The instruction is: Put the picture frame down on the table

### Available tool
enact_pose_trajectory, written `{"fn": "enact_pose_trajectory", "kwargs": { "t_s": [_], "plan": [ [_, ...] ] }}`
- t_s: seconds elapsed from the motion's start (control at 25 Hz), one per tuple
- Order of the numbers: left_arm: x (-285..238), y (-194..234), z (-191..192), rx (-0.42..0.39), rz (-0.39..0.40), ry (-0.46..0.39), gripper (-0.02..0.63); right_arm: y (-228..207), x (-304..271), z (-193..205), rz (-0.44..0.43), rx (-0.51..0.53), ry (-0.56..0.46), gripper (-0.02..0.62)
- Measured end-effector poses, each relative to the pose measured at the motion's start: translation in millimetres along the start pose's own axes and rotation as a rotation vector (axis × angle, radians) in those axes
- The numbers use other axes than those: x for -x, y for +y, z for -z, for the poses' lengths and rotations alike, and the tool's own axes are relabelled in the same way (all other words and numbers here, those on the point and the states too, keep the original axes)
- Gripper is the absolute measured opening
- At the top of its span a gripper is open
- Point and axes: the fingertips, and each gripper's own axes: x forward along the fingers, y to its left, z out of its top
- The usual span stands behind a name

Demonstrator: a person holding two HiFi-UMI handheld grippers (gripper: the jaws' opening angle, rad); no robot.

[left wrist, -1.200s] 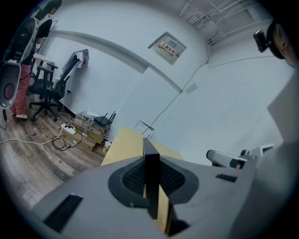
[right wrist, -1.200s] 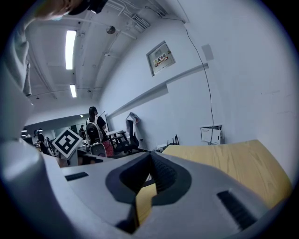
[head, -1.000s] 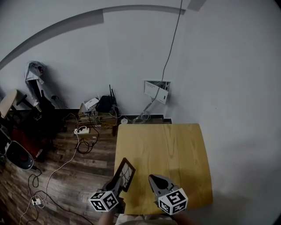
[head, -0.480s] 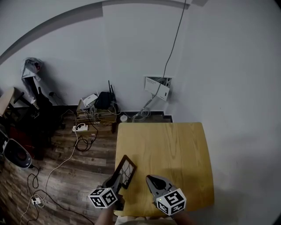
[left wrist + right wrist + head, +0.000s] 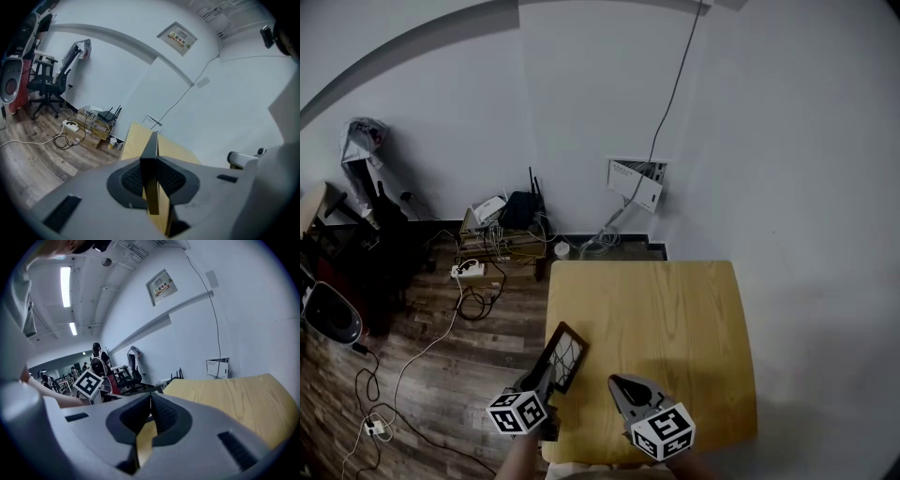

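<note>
A dark picture frame (image 5: pixel 562 355) with a line pattern on its face stands tilted over the near left corner of the wooden table (image 5: pixel 675 309). My left gripper (image 5: pixel 542 382) is shut on the frame's lower edge. In the left gripper view the frame (image 5: pixel 150 157) runs edge-on between the pads of the left gripper (image 5: pixel 151 174), with the table (image 5: pixel 136 140) beyond it. My right gripper (image 5: pixel 619 386) hovers over the table's near edge, just right of the frame, shut and empty. In its own view the right gripper (image 5: pixel 150 398) shows its jaws meeting over the table (image 5: pixel 225 390).
Left of the table lies a wooden floor (image 5: pixel 441 375) with cables, a power strip (image 5: pixel 469 271) and a router (image 5: pixel 520 211) by the wall. Office chairs (image 5: pixel 44 77) stand farther left. A white wall box (image 5: pixel 636 184) hangs behind the table. The left gripper's marker cube (image 5: pixel 89 383) shows in the right gripper view.
My left gripper has sunk a little toward the table's near left corner with the frame still in it. The right gripper has edged slightly left, still shut.
</note>
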Motion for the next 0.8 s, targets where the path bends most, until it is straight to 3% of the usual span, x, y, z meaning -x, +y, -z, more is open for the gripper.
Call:
{"fn": "enact_pose_trajectory", "kwargs": {
  "t_s": [0.48,0.8],
  "plan": [
    [-24,18,-4,0.001,-0.014,0.008,0.043,-1,-9,4,-0.007,-0.011,0.016,0.000],
    [-36,38,-4,-0.004,-0.079,0.012,0.097,-7,-16,5,-0.006,-0.019,0.019,0.000]
  ]
}}
